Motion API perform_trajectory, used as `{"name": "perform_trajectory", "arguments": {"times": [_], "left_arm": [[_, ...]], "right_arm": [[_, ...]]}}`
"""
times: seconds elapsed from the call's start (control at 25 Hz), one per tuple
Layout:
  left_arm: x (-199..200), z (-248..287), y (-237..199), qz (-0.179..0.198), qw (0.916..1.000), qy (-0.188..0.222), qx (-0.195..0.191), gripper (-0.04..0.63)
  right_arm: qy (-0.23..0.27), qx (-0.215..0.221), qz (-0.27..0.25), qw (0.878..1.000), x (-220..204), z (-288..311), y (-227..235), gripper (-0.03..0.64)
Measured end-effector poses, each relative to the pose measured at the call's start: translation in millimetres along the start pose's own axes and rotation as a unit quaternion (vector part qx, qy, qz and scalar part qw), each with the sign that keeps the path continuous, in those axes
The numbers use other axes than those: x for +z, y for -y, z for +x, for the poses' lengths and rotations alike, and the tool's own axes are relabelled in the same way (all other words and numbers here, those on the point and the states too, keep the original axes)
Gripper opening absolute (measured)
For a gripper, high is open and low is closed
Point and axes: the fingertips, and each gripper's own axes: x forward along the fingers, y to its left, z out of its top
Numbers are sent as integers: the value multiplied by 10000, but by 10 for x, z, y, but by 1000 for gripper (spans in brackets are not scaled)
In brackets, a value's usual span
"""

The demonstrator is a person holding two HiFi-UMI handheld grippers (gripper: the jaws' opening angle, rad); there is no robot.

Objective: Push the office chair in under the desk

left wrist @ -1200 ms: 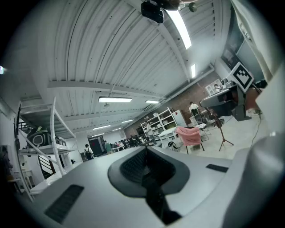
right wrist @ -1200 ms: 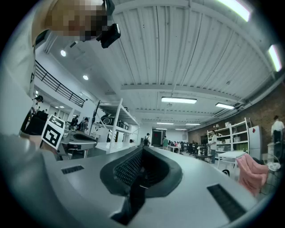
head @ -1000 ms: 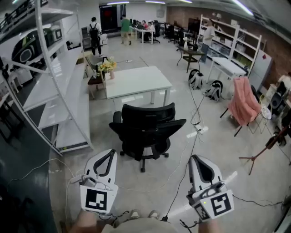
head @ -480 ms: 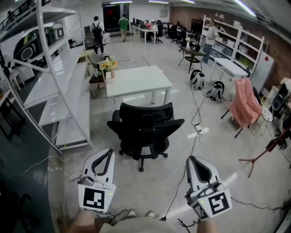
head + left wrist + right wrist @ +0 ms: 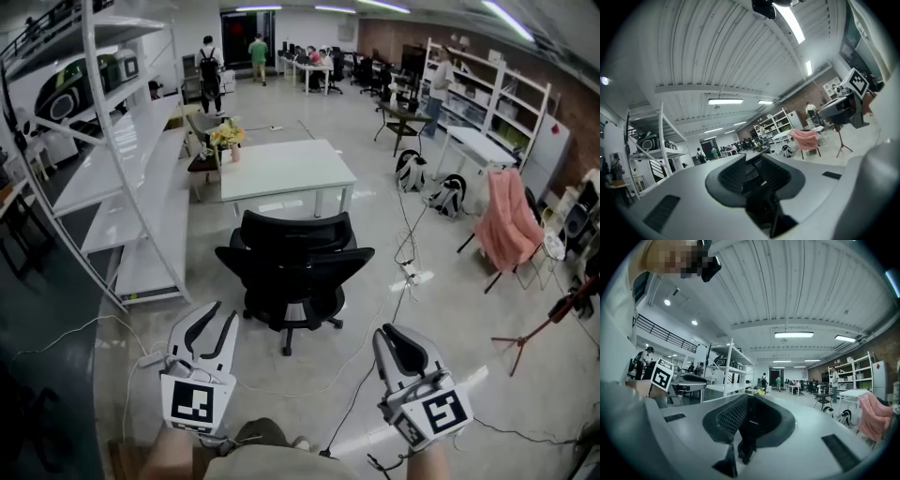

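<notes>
The black office chair (image 5: 293, 272) stands on the concrete floor with its back toward me, a short way out from the near edge of the white desk (image 5: 286, 167). Both grippers are held low, close to me and short of the chair, touching nothing. The left gripper (image 5: 222, 312) is at lower left; its jaws are opening, with a narrow gap at the tips and nothing between them. The right gripper (image 5: 396, 333) is at lower right; its jaws are also opening, only slightly, and are empty. Both gripper views tilt up toward the ceiling and do not show the chair.
A tall white shelving rack (image 5: 122, 187) runs along the left. Cables (image 5: 405, 272) trail across the floor right of the chair. A pink-draped chair (image 5: 506, 220), a tripod (image 5: 553, 323) and backpacks (image 5: 412, 173) stand at right. Flowers (image 5: 228, 139) sit beyond the desk's left corner; people stand far back.
The left gripper's tips have parted a little and the right's jaws have eased apart. Both grippers sit slightly lower in the head view, and the chair has shifted slightly toward the left.
</notes>
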Motion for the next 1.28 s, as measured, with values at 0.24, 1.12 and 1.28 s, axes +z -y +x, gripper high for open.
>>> {"name": "perform_trajectory", "arguments": {"times": [0.24,1.12,1.28], "left_arm": [[-45,40,-23,53,9999,43,132,153],[-1293,1582,89,2274,9411,-1804,-1733,275],[-1625,1923,71,2784,9114,-2131,-2155,250]], "right_arm": [[-131,-11,-72,9999,-98,75,117,156],[-2588,1296,-1845,9392,-1253,1635,632,210],[-2950,1467,-2120,9201,-1504,2005,739,209]]}}
